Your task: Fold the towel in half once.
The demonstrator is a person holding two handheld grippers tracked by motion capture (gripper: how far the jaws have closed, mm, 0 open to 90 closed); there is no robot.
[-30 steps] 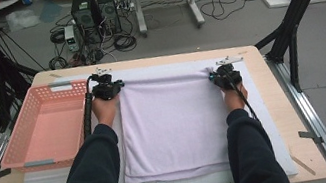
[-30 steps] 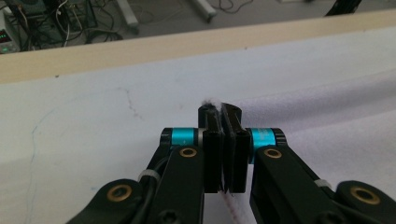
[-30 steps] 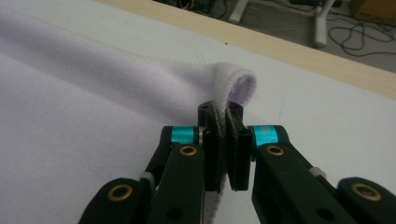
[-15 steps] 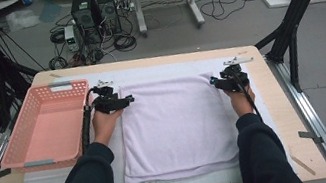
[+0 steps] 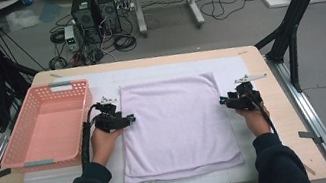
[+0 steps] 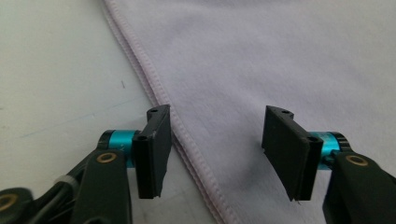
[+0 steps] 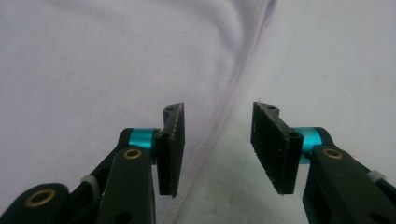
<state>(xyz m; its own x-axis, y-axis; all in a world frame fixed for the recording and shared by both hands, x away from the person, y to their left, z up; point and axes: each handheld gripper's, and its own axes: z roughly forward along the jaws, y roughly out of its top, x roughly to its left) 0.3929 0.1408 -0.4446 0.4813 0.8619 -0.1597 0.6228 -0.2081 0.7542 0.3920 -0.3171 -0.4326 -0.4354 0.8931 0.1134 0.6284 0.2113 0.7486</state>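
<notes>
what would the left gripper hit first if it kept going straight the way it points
Most likely the folded lilac towel: the left gripper has its jaws apart, astride the towel's stitched side edge, aimed across the cloth. How high it rides above the cloth is unclear, so it may skim over it.

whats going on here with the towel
A person is folding a lilac towel on a table with a gripper in each hand. The towel lies flat and folded on a white mat. The left gripper sits at its left edge, the right gripper at its right edge. Both have their jaws apart after just closing a little, each straddling a towel edge without pinching it. A pink basket stands at the left.
</notes>
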